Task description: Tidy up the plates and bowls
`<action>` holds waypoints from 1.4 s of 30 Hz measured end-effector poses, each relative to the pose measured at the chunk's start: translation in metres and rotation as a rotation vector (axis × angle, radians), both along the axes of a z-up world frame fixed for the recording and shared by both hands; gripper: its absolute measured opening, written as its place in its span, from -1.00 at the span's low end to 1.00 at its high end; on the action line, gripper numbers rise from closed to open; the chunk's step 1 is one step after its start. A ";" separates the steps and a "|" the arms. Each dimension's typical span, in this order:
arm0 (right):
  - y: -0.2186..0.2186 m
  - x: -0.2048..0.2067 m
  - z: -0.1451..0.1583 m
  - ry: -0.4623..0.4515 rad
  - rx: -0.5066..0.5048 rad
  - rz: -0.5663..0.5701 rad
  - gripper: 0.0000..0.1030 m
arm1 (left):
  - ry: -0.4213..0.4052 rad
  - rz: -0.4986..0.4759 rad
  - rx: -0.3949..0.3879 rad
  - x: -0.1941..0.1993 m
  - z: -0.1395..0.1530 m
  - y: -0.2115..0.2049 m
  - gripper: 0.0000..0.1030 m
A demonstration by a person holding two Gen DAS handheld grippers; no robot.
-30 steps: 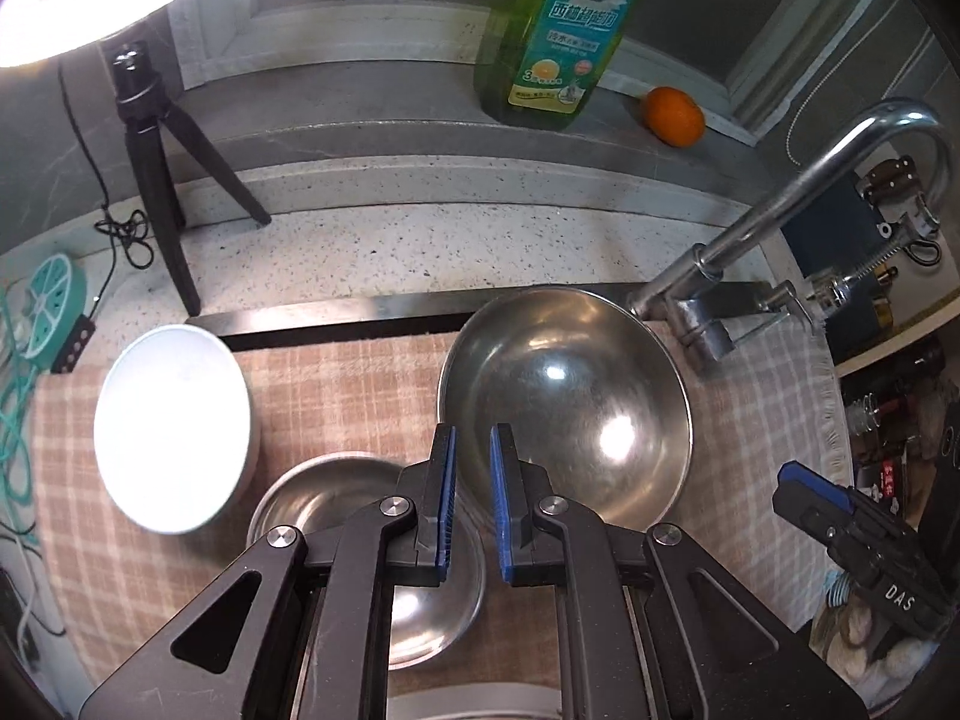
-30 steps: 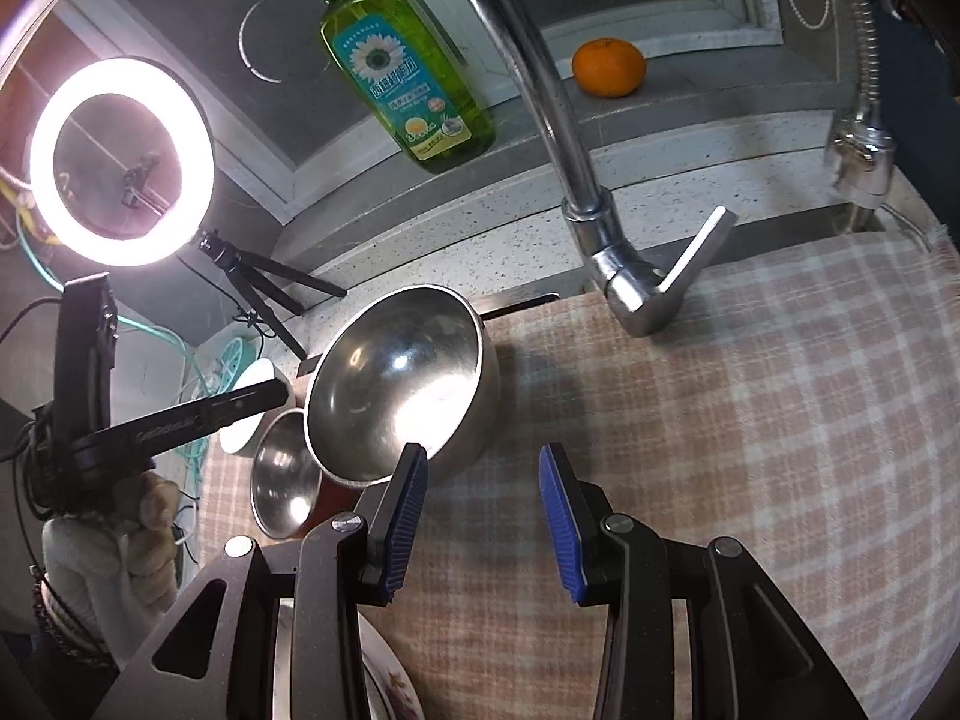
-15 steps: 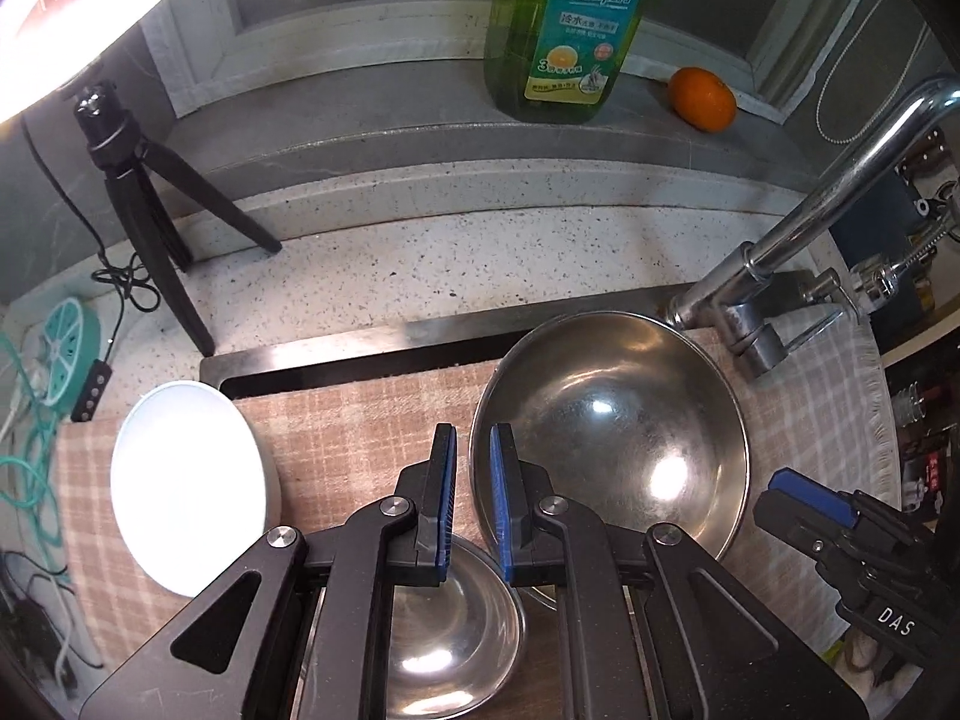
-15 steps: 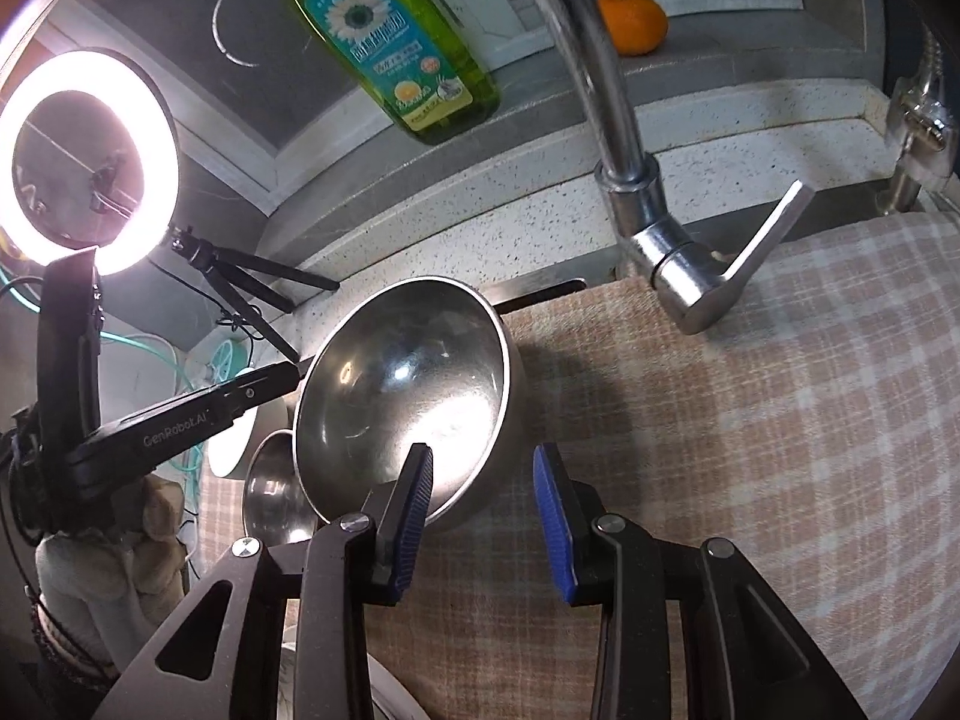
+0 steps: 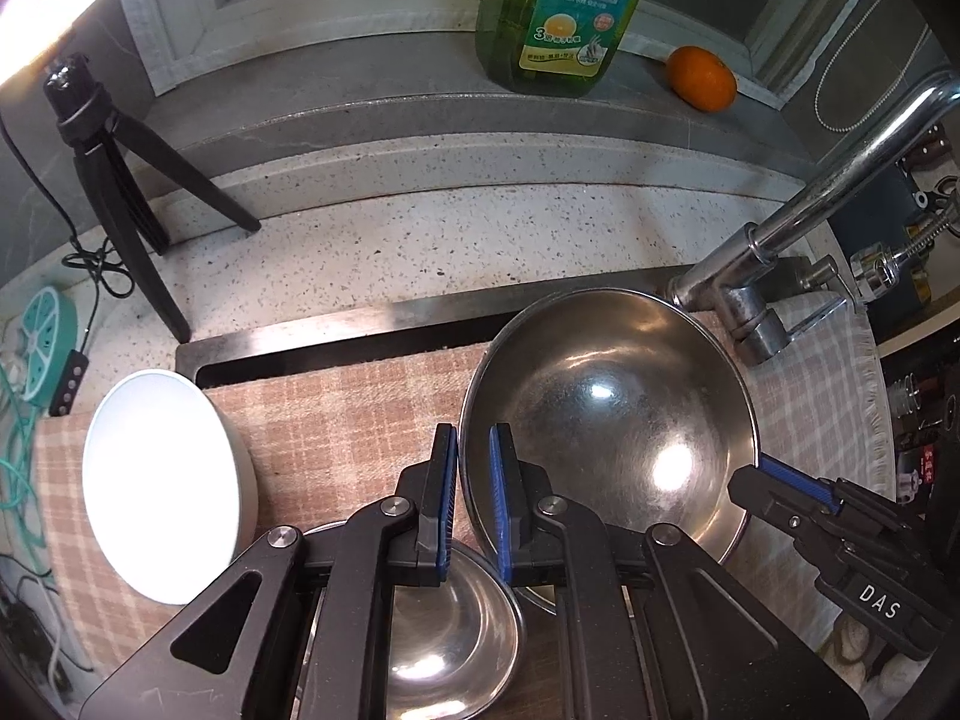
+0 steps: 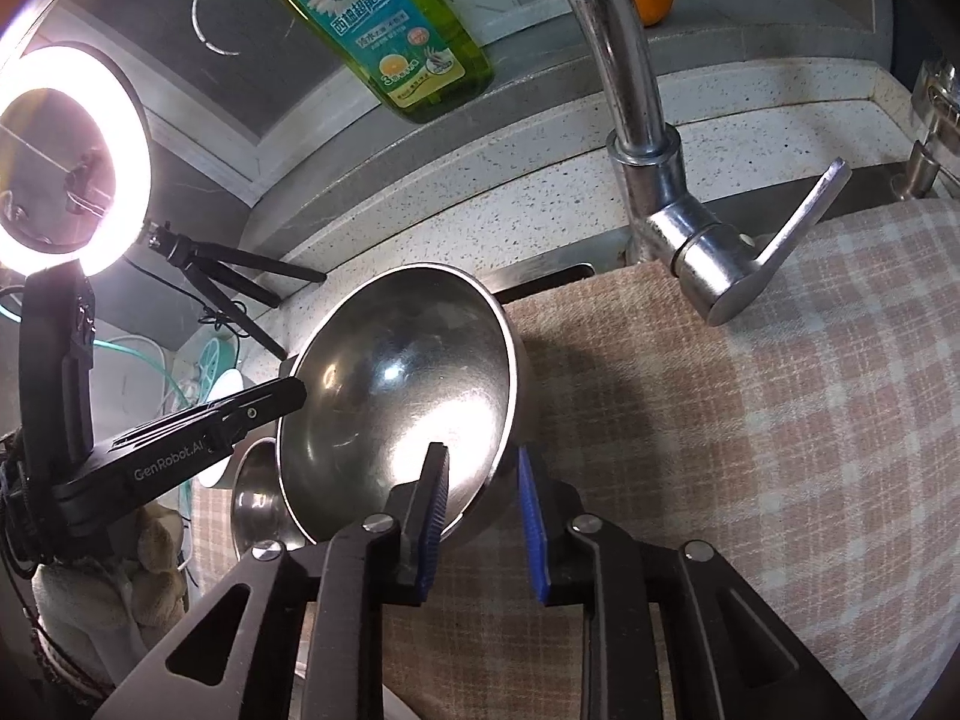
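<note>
Now we have both tongs on the large steel bowl point(image 5: 606, 420) at frame centre: left tongs point(image 5: 474, 504) pinching its rim, right tongs point(image 6: 480, 516) just closing astride it. Next, probably lift it level.

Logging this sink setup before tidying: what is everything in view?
large steel bowl: 1, silver, tilted over cloth
small steel bowl: 1, silver, beside it, lower
white bowl: 1, white, left on cloth
checked cloth: 1, beige, below faucet
faucet: 1, chrome, cloth's back edge
soap bottle: 1, green, ledge
orange: 1, orange, ledge
ring light: 1, white, far left
tripod: 1, black, counter
left gripper: 1, black, jaws shut on large steel bowl rim
right gripper: 1, black, jaws just closing, opposite rim between, not pressed
</note>
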State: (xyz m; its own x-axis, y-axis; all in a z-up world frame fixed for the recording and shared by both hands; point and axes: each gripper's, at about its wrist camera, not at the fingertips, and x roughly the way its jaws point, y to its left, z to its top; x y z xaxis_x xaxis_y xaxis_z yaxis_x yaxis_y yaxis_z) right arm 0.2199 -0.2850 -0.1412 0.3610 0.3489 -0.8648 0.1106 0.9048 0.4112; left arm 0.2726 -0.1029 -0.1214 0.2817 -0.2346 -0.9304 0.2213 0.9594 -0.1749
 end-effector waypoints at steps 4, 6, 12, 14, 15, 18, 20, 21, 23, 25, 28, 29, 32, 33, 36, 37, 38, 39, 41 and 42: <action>0.000 -0.001 -0.001 0.002 -0.009 0.001 -0.75 | 0.002 0.004 -0.007 -0.001 -0.002 0.002 -0.88; -0.001 -0.002 -0.001 0.004 -0.010 -0.005 -0.75 | 0.001 0.007 -0.009 -0.002 -0.001 0.002 -0.88; 0.000 -0.007 0.004 0.003 -0.027 -0.009 -0.76 | -0.004 0.004 -0.003 -0.008 0.001 0.000 -0.88; -0.002 -0.010 0.007 0.000 -0.026 -0.007 -0.76 | -0.002 0.005 -0.008 -0.010 0.001 0.001 -0.88; -0.002 -0.011 0.009 -0.002 -0.030 -0.004 -0.76 | -0.001 0.006 -0.011 -0.011 0.001 0.001 -0.88; -0.001 -0.014 0.012 -0.007 -0.044 0.004 -0.76 | -0.005 0.006 -0.019 -0.017 0.003 0.001 -0.88; -0.001 -0.018 0.014 -0.008 -0.051 0.011 -0.76 | -0.005 0.004 -0.021 -0.020 0.004 0.001 -0.88; -0.002 -0.020 0.015 -0.007 -0.053 0.013 -0.76 | -0.004 0.001 -0.021 -0.023 0.005 0.001 -0.88; -0.003 -0.024 0.016 -0.006 -0.055 0.015 -0.76 | -0.006 -0.002 -0.020 -0.028 0.006 0.000 -0.88; -0.004 -0.029 0.017 -0.005 -0.061 0.020 -0.76 | -0.009 -0.005 -0.020 -0.032 0.008 -0.001 -0.88; -0.006 -0.037 0.019 -0.007 -0.073 0.025 -0.76 | -0.015 -0.015 -0.024 -0.039 0.012 -0.003 -0.88; -0.007 -0.039 0.019 -0.005 -0.072 0.024 -0.76 | -0.015 -0.016 -0.026 -0.041 0.013 -0.004 -0.88; -0.009 -0.044 0.019 -0.002 -0.073 0.019 -0.76 | -0.020 -0.026 -0.027 -0.048 0.016 -0.008 -0.88; -0.010 -0.046 0.019 -0.002 -0.075 0.019 -0.76 | -0.021 -0.028 -0.026 -0.051 0.017 -0.009 -0.88; -0.011 -0.053 0.022 -0.002 -0.078 0.021 -0.76 | -0.020 -0.037 -0.026 -0.057 0.017 -0.011 -0.88; -0.012 -0.056 0.023 -0.004 -0.079 0.020 -0.76 | -0.018 -0.039 -0.027 -0.059 0.017 -0.012 -0.88; -0.013 -0.058 0.024 -0.006 -0.080 0.020 -0.76 | -0.017 -0.043 -0.027 -0.062 0.017 -0.013 -0.88; -0.013 -0.060 0.026 -0.008 -0.082 0.020 -0.76 | -0.016 -0.046 -0.028 -0.064 0.017 -0.014 -0.88; -0.014 -0.065 0.027 -0.010 -0.086 0.019 -0.76 | -0.015 -0.051 -0.026 -0.067 0.017 -0.016 -0.88; -0.015 -0.067 0.028 -0.010 -0.088 0.021 -0.76 | -0.015 -0.055 -0.025 -0.070 0.017 -0.017 -0.88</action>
State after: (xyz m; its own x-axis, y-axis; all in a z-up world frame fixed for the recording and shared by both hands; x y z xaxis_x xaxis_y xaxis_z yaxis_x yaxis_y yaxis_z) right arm 0.1527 -0.2996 -0.1131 0.3632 0.2791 -0.8889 0.0873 0.9397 0.3307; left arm 0.2030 -0.1197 -0.1044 0.2814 -0.2729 -0.9200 0.2760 0.9412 -0.1948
